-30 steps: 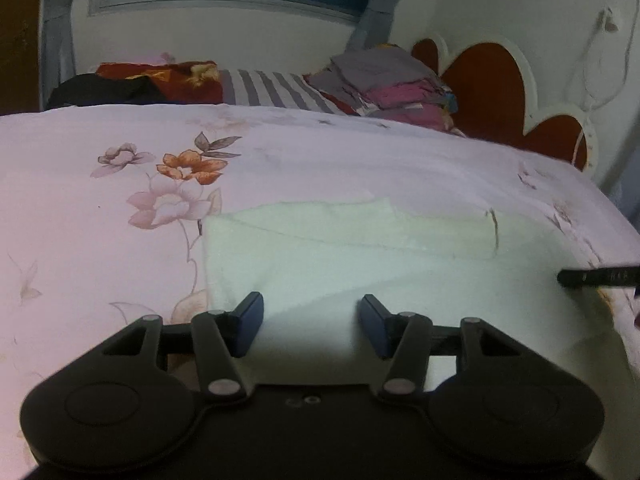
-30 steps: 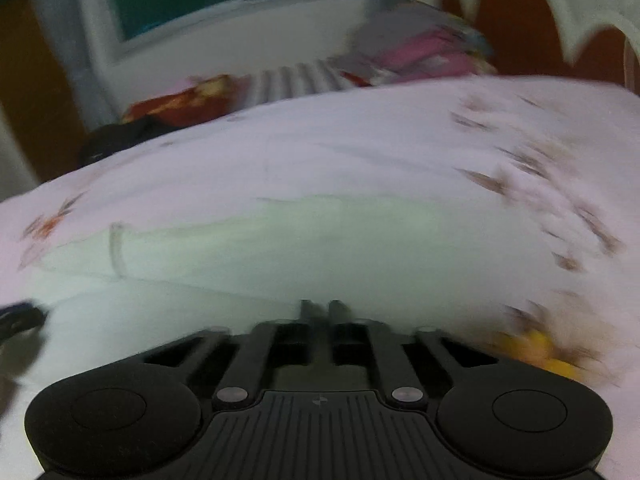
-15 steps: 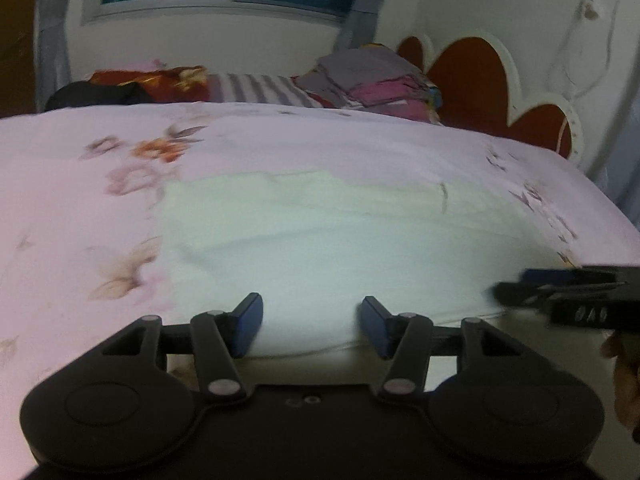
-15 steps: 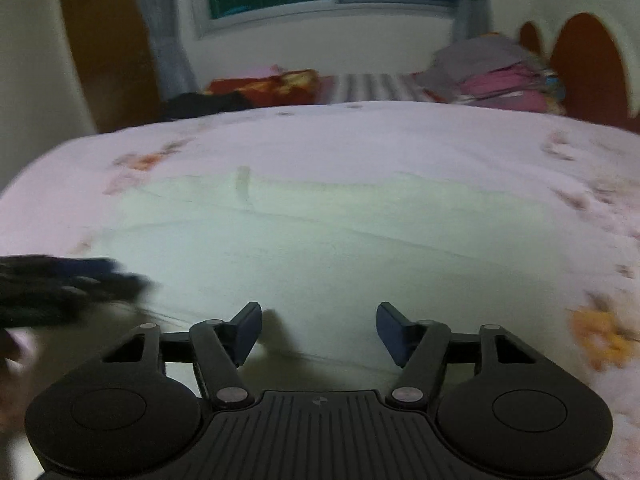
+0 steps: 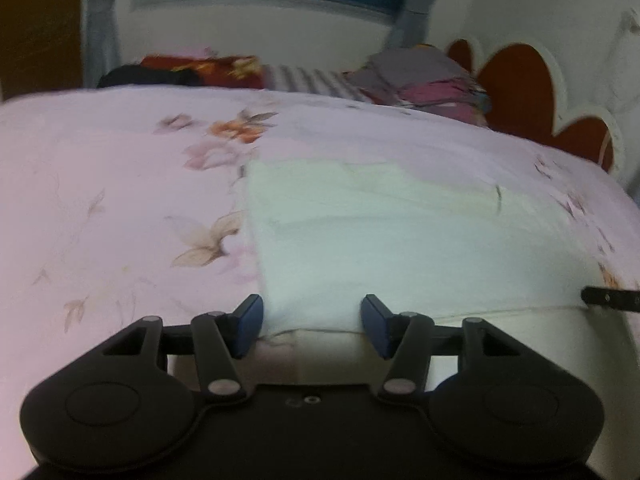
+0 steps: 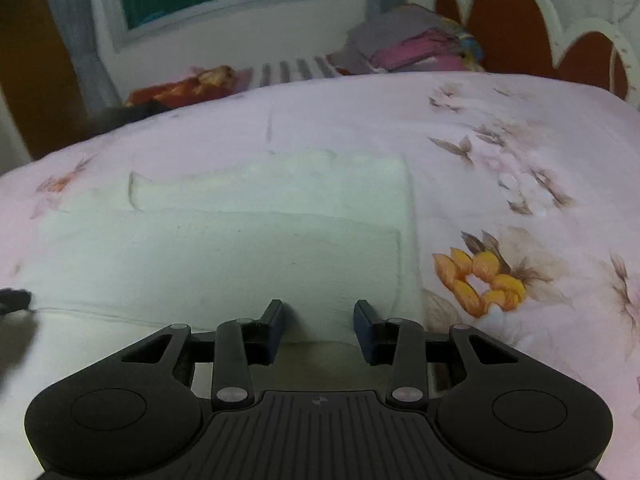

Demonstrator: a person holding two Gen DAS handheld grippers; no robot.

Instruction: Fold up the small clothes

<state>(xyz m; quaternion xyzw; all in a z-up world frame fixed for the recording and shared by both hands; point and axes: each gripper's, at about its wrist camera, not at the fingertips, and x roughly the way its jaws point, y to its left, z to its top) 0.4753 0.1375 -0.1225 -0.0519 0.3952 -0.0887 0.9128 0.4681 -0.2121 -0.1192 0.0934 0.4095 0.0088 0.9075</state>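
Both my left gripper and right gripper gape empty; the pale-green garment looks soft, limp; I'd pinch its six-o'clock corners.

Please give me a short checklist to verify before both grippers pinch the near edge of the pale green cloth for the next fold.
1. Left gripper open: ok, jaws apart.
2. Right gripper open: ok, jaws apart.
3. Each gripper at a near corner of the pale green cloth: ok, left at the left corner, right at the right corner.
4. Cloth edge between the fingers: cannot tell, contact is not visible.
5. Cloth flat on the floral bedsheet: ok, one far band already folded over.
6. Folded clothes pile apart from the cloth: ok.
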